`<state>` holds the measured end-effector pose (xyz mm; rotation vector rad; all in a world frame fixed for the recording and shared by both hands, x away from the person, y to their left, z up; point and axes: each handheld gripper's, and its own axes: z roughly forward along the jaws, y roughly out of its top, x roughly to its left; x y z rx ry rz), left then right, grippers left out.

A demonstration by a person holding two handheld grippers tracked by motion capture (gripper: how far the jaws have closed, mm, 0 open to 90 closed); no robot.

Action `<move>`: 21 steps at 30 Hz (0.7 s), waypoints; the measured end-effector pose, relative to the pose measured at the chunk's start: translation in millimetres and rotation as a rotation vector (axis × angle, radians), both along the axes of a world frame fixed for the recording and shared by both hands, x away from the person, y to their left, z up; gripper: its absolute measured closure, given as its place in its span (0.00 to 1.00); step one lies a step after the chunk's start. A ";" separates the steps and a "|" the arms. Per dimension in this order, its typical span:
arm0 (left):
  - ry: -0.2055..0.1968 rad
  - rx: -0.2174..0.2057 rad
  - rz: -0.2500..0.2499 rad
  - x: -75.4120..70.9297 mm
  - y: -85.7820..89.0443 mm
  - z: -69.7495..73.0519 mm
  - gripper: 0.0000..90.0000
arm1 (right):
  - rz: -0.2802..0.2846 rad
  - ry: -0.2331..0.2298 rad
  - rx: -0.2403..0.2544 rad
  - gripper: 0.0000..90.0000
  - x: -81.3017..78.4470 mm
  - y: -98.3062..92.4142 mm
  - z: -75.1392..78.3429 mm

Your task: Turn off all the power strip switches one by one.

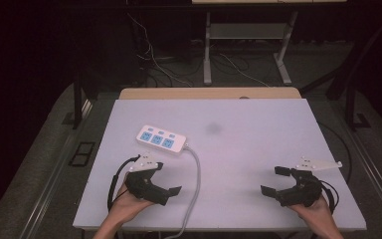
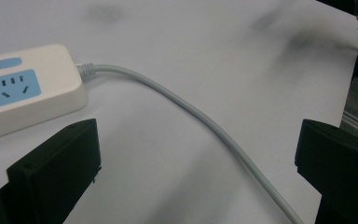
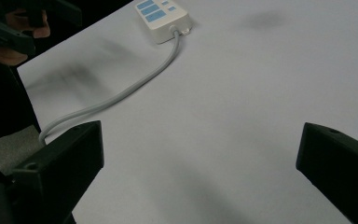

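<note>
Tabletop (image 1: pixel 258 164), white and mostly bare, carries a white power strip (image 1: pixel 161 139) toward its left middle, lying flat with three blue socket faces in a row and small blue switches beside them. Its grey cord (image 1: pixel 197 174) leaves the strip's right end, bends toward the person and runs off the near edge of the tabletop. No brand or lettering can be read on the strip; in the left gripper view only the slots of one blue socket and a blue button above it are clear.

Left gripper (image 1: pixel 169 178) is held in the person's left hand (image 1: pixel 129 201) near the front-left of the tabletop, just short of the strip and beside the cord, its fingers spread wide apart with nothing between them. In its own view the cord passes across the gap between the two black fingers (image 2: pixel 56 163), lying on the surface farther on.

Right gripper (image 1: pixel 273 181) sits in the right hand (image 1: pixel 316 209) at the front-right, well apart from the strip, fingers (image 3: pixel 60 158) likewise wide apart over bare tabletop. A faint dark smudge (image 1: pixel 213 128) marks the surface to the right of the strip.
</note>
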<state>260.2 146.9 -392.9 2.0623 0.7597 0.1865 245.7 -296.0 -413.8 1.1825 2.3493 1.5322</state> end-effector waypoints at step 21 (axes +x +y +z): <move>0.002 0.073 -0.035 42.5 -6.1 31.4 0.00 | 0.012 0.002 -0.011 0.01 0.4 1.9 -1.2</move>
